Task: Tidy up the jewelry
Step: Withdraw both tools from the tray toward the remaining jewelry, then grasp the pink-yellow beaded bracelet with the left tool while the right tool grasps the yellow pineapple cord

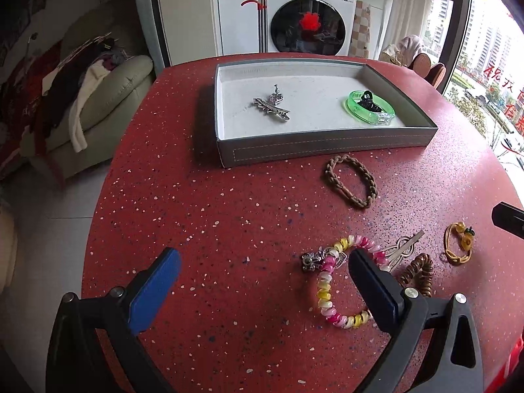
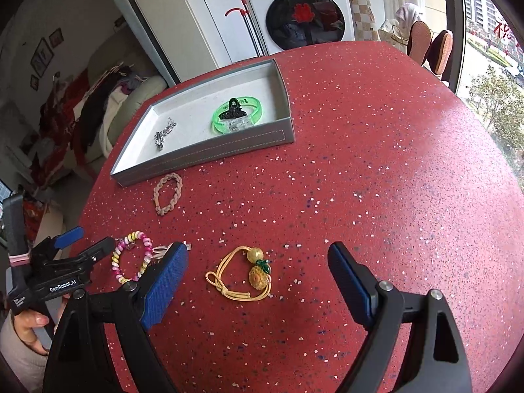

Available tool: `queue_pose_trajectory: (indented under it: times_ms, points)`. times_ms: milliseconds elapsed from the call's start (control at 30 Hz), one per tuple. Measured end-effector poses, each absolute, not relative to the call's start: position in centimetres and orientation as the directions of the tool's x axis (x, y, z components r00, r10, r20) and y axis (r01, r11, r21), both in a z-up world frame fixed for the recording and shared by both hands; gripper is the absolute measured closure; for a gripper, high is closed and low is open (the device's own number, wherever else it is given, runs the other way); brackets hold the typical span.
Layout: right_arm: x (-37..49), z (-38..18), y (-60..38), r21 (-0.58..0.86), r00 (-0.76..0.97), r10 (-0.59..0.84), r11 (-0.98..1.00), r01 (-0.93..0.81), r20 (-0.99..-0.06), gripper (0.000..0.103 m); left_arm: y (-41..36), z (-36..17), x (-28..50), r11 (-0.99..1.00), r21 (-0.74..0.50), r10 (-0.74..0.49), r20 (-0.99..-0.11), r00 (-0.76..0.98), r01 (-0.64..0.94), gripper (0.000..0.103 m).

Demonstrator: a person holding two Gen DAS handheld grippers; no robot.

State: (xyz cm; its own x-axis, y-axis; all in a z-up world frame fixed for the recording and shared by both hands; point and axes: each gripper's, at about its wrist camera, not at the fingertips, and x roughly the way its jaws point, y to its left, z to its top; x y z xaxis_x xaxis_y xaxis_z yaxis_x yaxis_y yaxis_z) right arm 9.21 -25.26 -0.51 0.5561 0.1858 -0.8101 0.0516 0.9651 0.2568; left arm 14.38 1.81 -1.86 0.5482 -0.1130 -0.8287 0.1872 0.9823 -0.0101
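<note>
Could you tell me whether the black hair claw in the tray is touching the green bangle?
Touching. In the left wrist view the black hair claw lies across the green bangle, overlapping its band inside the grey tray; the right wrist view shows the same overlap.

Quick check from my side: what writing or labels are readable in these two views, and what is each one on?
"GenRobot.AI": white print on the left gripper body, seen from the right wrist view.
Small white print beside it on the same gripper: too small to read.
Brand name on the washing machine: blurred, not readable for sure.
Red characters on the window: cut off and blurred, not readable.
Print on the green bangle: too small to read.
</note>
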Motion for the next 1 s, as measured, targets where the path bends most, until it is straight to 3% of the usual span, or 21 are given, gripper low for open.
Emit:
queue_pose_trajectory:
  times_ms: [533,767,1000]
  points:
    - [8.8,-2.9,-24.8,0.107,0.504,0.052,0.991,0.082,-0.862,0.013,0.6,-3.9,13.4,0.977,0.027,-0.085,-0.858,0.507,0.210,0.000]
    - [9.2,-2.8,-23.4,0.048,0.512,0.027,0.998,0.028,-0.859,0.026,0.1,-3.8,12.8,0.976,0.032,-0.087,-0.850,0.520,0.217,0.000]
    - [8.9,-2.8,-22.4,-0.007,0.514,0.003,1.000,-0.017,-0.858,0.043,-0.5,-3.4,12.3,0.969,0.015,-0.121,-0.843,0.524,0.248,0.026]
